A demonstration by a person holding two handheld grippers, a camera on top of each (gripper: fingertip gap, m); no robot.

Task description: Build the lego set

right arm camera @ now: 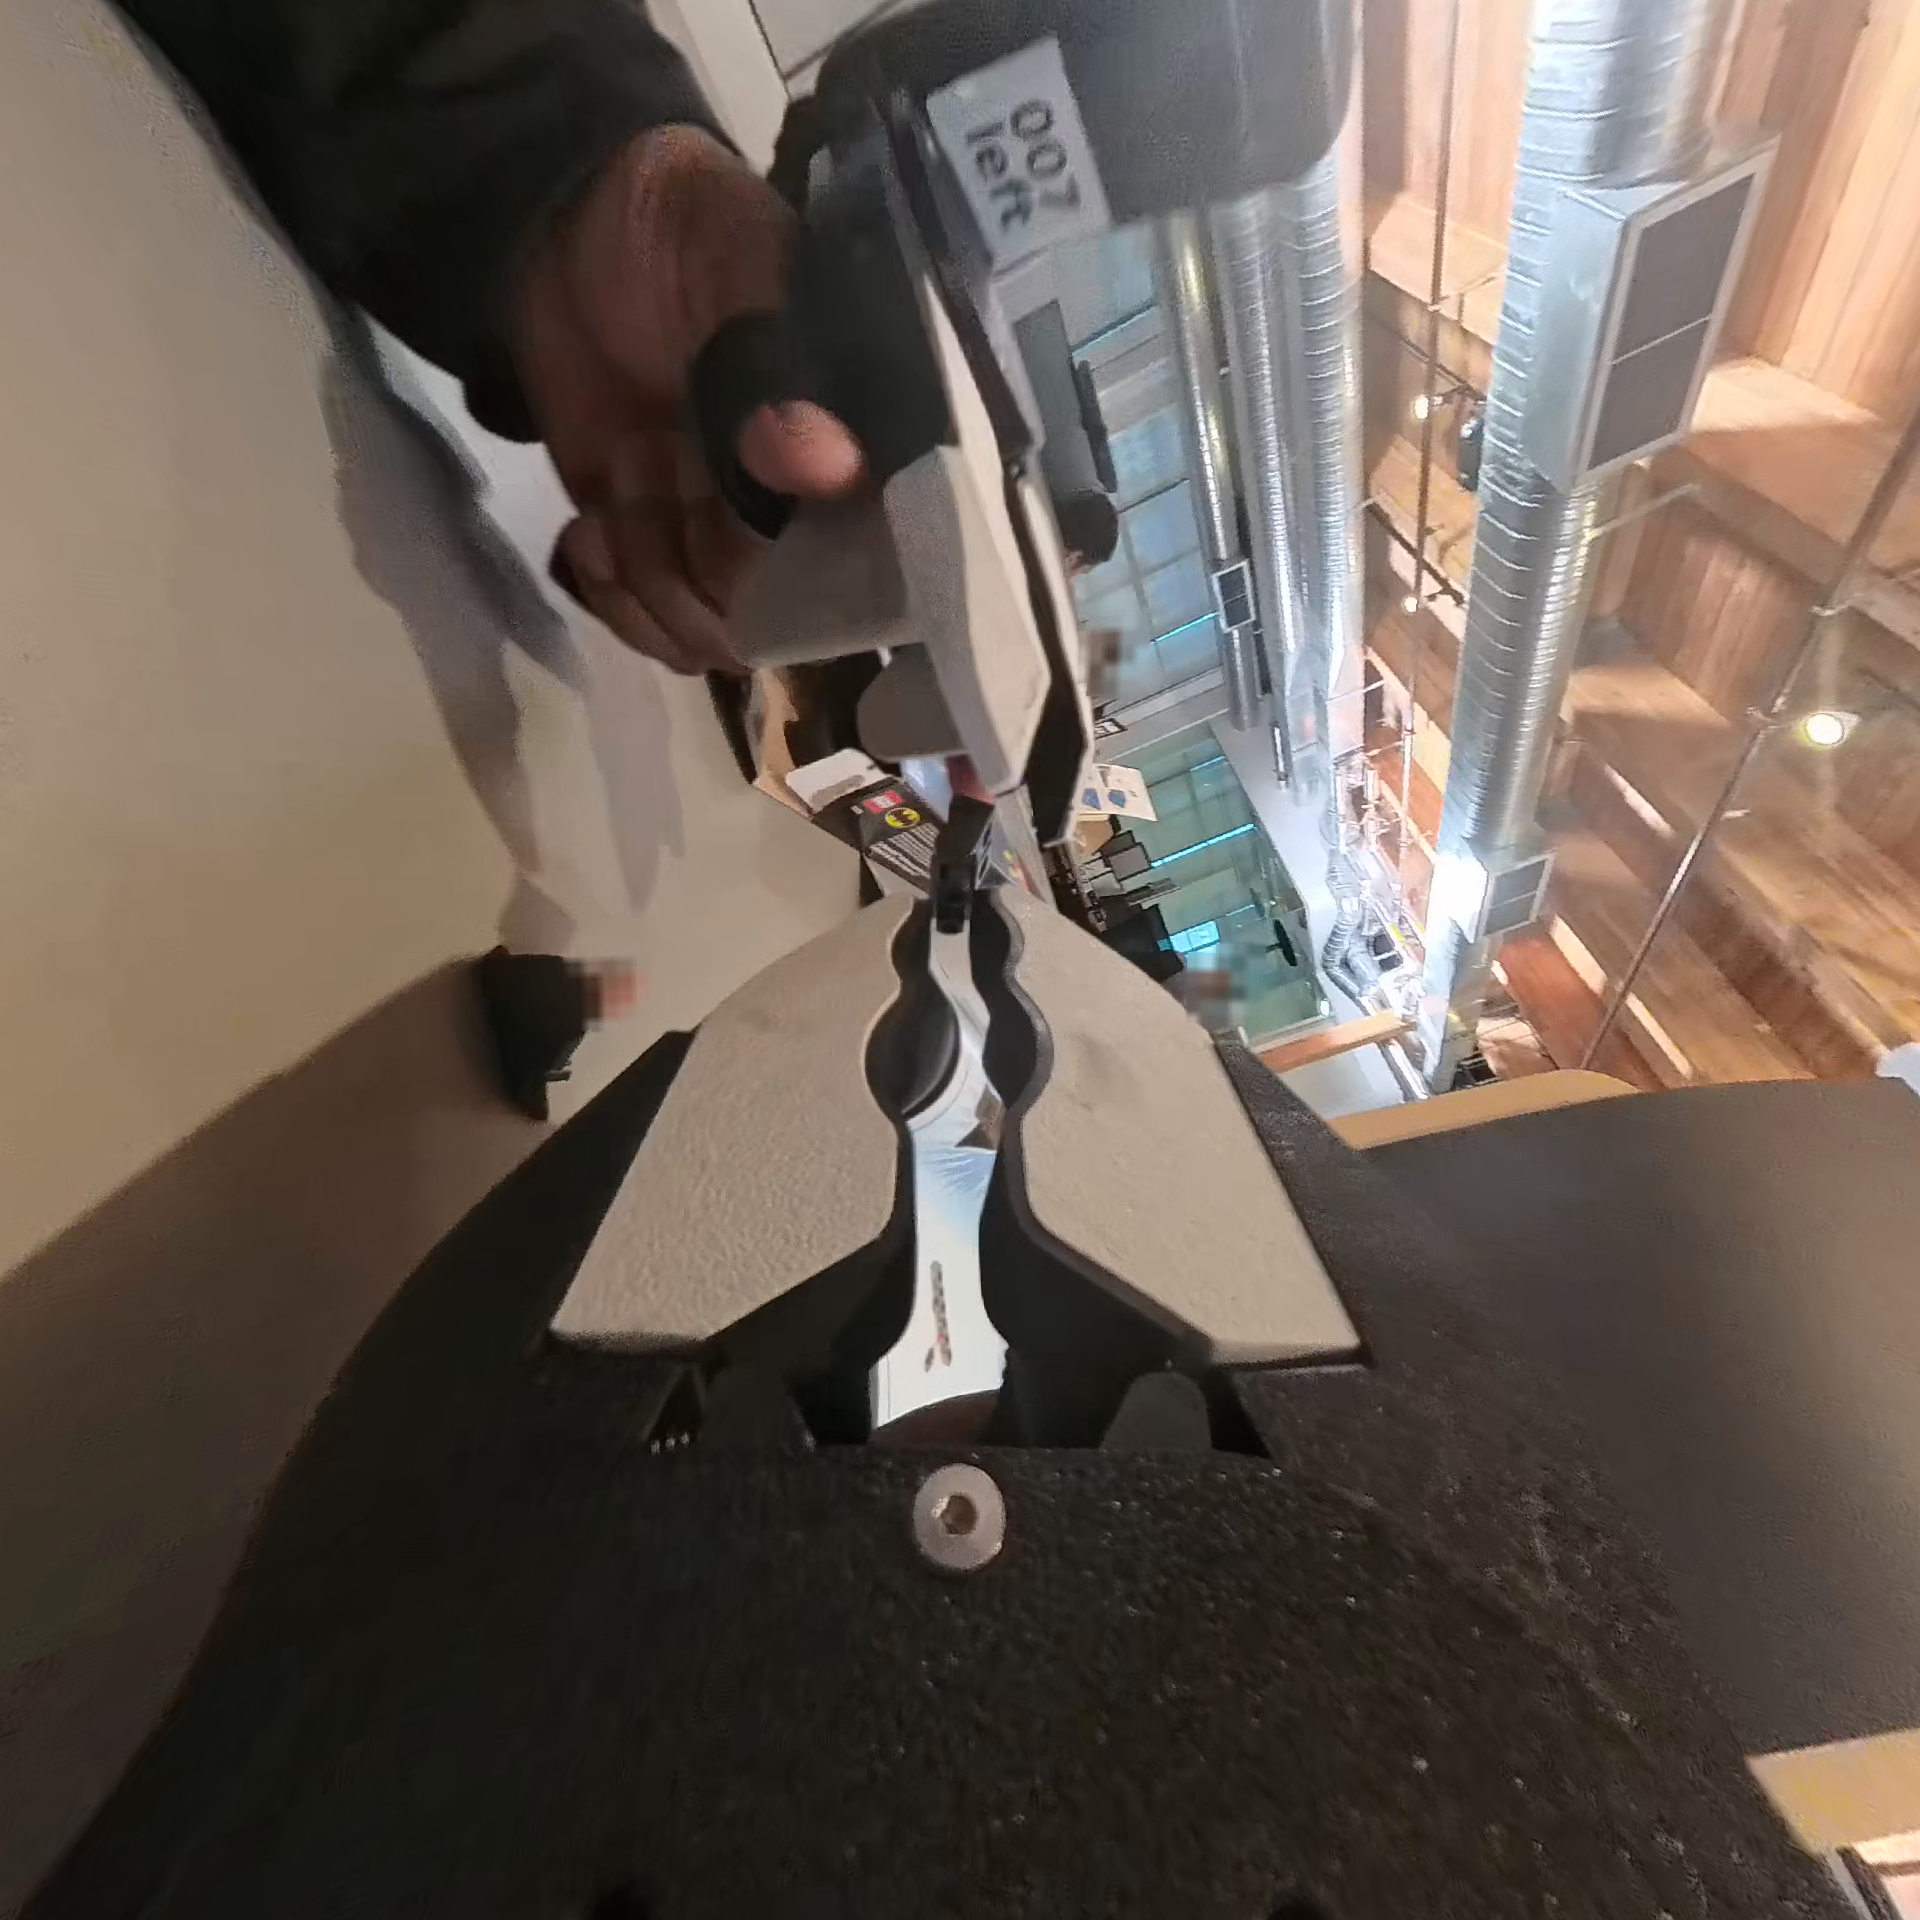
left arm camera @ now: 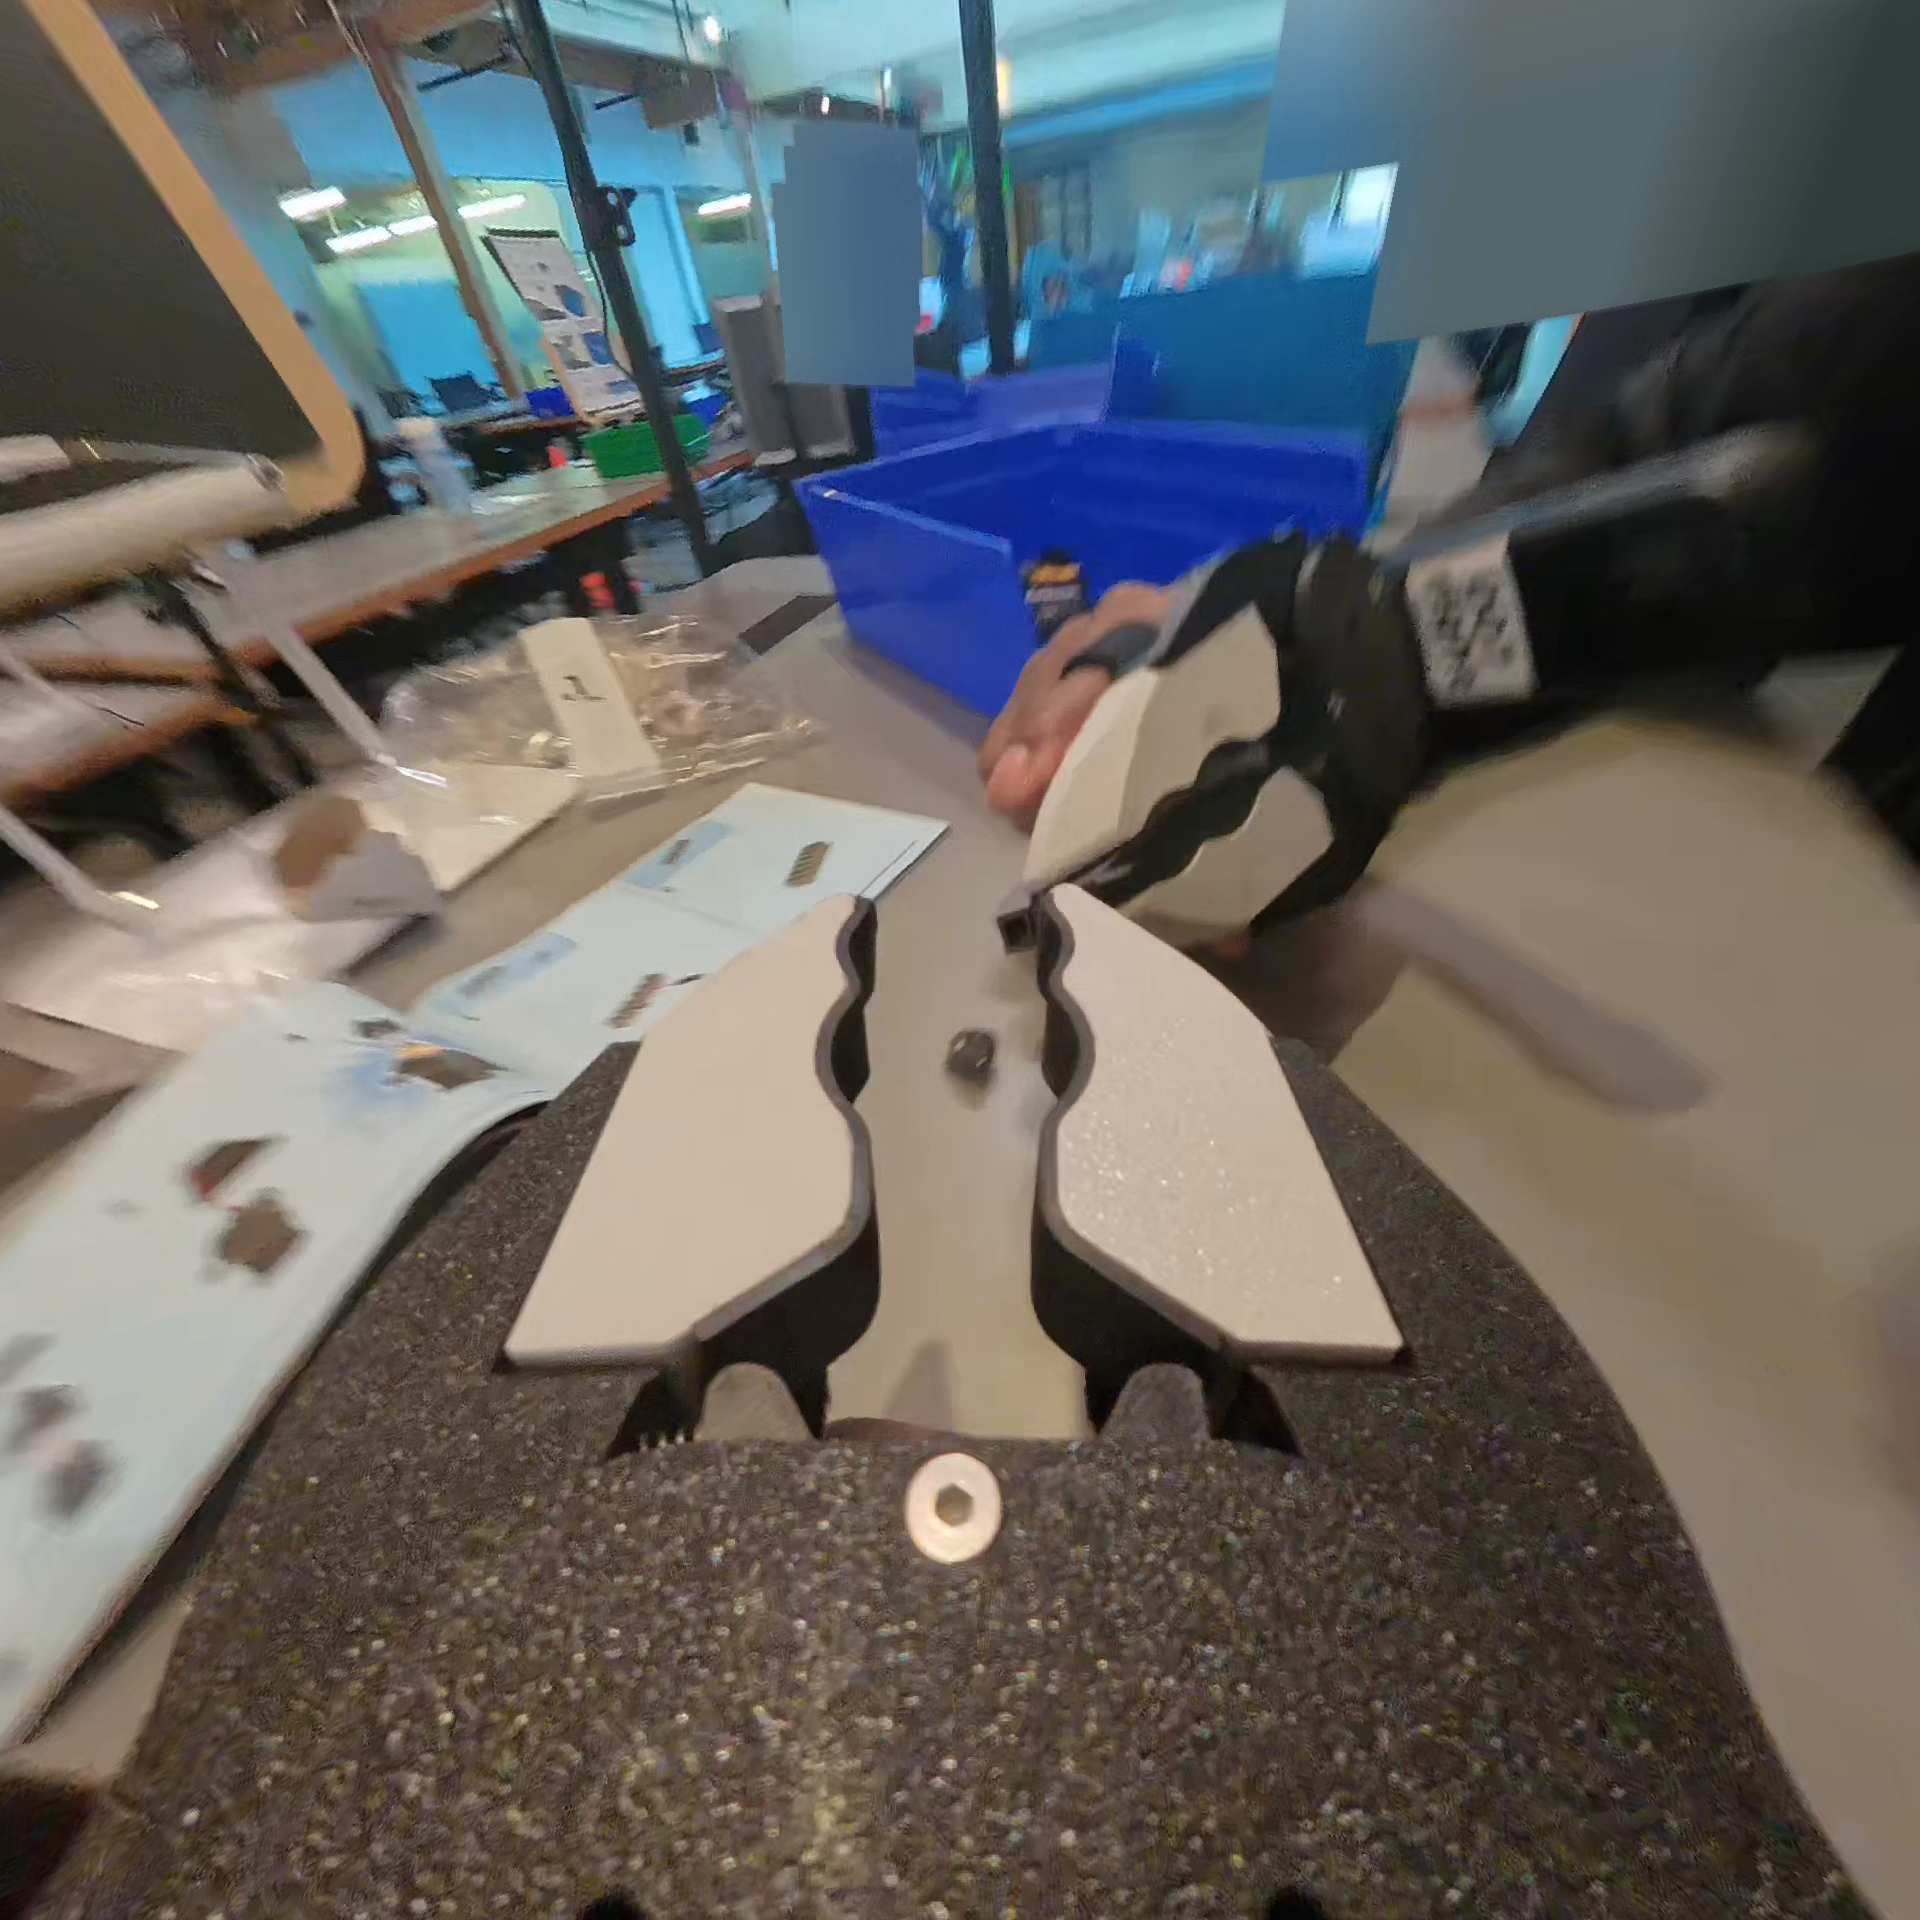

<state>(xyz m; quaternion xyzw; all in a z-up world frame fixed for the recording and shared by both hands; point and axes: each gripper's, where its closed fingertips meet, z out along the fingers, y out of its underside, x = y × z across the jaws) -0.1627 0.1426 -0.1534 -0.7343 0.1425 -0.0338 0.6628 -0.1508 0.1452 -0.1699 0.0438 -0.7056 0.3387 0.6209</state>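
In the left wrist view my left gripper [left arm camera: 958, 902] is open, low over the grey table [left arm camera: 935, 790]. A small dark round piece [left arm camera: 968, 1051] lies on the table between its fingers, touching neither. A small black block [left arm camera: 1016, 923] sits against the inner side of its right fingertip [left arm camera: 1070, 935]; the left pad is well away from it. My right gripper [left arm camera: 1039, 883] comes in from the right and pinches that block. In the right wrist view my right gripper [right arm camera: 956, 906] is shut on the small black block [right arm camera: 951, 883]. The left gripper [right arm camera: 1029, 800] hangs just beyond it.
A blue bin [left arm camera: 935, 561] stands behind on the table. An open light-blue booklet [left arm camera: 727, 883] and clear plastic bags [left arm camera: 623, 696] lie to the left. A black box with a yellow emblem [right arm camera: 883, 831] lies beyond the grippers. A person's hand [left arm camera: 1049, 707] holds the right gripper. The grippers are tip to tip, or close to it.
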